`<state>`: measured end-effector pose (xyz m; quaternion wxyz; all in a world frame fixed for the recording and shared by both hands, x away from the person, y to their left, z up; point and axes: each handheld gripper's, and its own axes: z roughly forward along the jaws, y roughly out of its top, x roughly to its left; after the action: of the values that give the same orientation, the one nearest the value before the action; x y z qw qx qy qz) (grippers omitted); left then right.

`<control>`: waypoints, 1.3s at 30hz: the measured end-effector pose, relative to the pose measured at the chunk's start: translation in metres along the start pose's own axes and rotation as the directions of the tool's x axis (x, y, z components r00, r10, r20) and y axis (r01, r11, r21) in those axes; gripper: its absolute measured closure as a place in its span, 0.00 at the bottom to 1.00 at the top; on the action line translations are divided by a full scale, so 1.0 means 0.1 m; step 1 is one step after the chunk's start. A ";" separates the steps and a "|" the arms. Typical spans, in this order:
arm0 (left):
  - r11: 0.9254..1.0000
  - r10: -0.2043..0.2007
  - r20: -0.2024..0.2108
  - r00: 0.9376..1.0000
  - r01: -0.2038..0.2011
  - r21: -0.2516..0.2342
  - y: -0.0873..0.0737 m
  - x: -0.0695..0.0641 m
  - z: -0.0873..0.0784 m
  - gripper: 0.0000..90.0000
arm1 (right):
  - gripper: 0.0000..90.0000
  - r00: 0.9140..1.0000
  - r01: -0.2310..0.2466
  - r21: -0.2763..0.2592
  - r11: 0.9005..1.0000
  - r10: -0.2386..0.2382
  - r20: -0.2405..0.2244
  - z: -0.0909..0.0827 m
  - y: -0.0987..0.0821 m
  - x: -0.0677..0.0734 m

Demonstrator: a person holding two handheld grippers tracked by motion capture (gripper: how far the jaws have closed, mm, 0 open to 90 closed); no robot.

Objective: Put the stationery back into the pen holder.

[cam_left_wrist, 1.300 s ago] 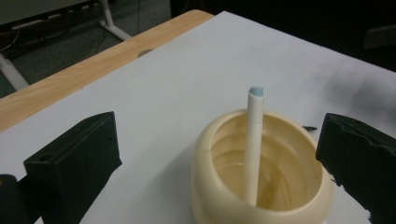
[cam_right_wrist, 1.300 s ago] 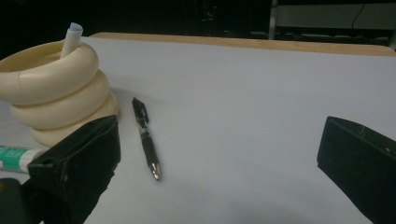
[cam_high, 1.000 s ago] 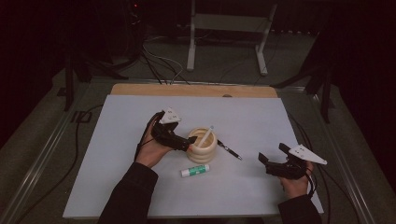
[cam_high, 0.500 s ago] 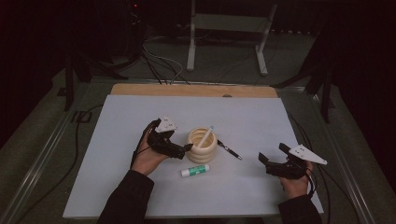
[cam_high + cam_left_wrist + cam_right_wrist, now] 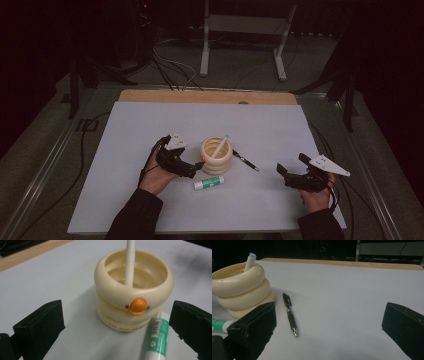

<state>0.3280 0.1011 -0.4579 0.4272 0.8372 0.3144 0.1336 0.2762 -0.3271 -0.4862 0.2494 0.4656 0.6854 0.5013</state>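
The left tongs point(image 5: 117, 322) gape just before the cream holder point(image 5: 133, 288), the glue stick point(image 5: 157, 336) lying at its foot; dip lower and straddle the stick squarely before closing; the right tongs point(image 5: 329, 325), spread too, wait beyond the black pen point(image 5: 290, 314).

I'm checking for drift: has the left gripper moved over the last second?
Yes. The left gripper has pulled back toward the person, away from the cream holder, jaws open.
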 end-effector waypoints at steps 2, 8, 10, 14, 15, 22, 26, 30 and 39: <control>1.000 0.000 0.003 1.000 0.000 0.007 -0.02 -0.01 0.01 0.00 | 0.00 1.000 0.002 0.000 1.000 -0.002 0.000 0.00 0.00 0.00; 1.000 0.005 0.012 1.000 -0.005 0.027 -0.08 -0.04 0.04 0.00 | 0.00 1.000 0.001 -0.001 1.000 -0.001 0.000 0.00 0.00 0.00; 1.000 0.003 0.016 1.000 -0.004 0.031 -0.10 -0.05 0.04 0.00 | 0.00 1.000 0.001 -0.001 1.000 -0.001 -0.001 0.00 0.00 0.00; 0.999 0.007 0.019 1.000 -0.008 0.051 -0.12 -0.06 0.06 0.00 | 0.00 1.000 0.001 -0.001 1.000 -0.001 -0.001 0.00 0.00 0.00; 0.998 0.006 0.017 1.000 -0.007 0.054 -0.12 -0.07 0.06 0.00 | 0.00 1.000 0.001 -0.001 1.000 -0.001 -0.001 0.00 0.00 0.00; 0.996 0.012 0.004 1.000 -0.012 0.085 -0.15 -0.11 0.10 0.00 | 0.00 1.000 0.000 0.000 1.000 0.000 0.000 0.00 0.00 0.00; 0.994 0.015 0.013 1.000 -0.016 0.110 -0.17 -0.14 0.13 0.01 | 0.00 1.000 0.000 0.000 1.000 0.000 0.000 0.00 0.00 0.00; 0.992 0.013 0.016 1.000 -0.015 0.128 -0.20 -0.17 0.17 0.01 | 0.00 1.000 -0.002 0.001 1.000 0.002 0.000 0.00 0.00 0.00; 0.989 0.004 0.042 0.999 -0.010 0.151 -0.23 -0.22 0.22 0.06 | 0.00 1.000 -0.004 0.000 1.000 0.004 0.000 0.00 0.00 0.00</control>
<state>0.3126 0.0828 -0.4885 0.3685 0.8708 0.3117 0.0936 0.2763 -0.3267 -0.4866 0.2484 0.4670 0.6845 0.5017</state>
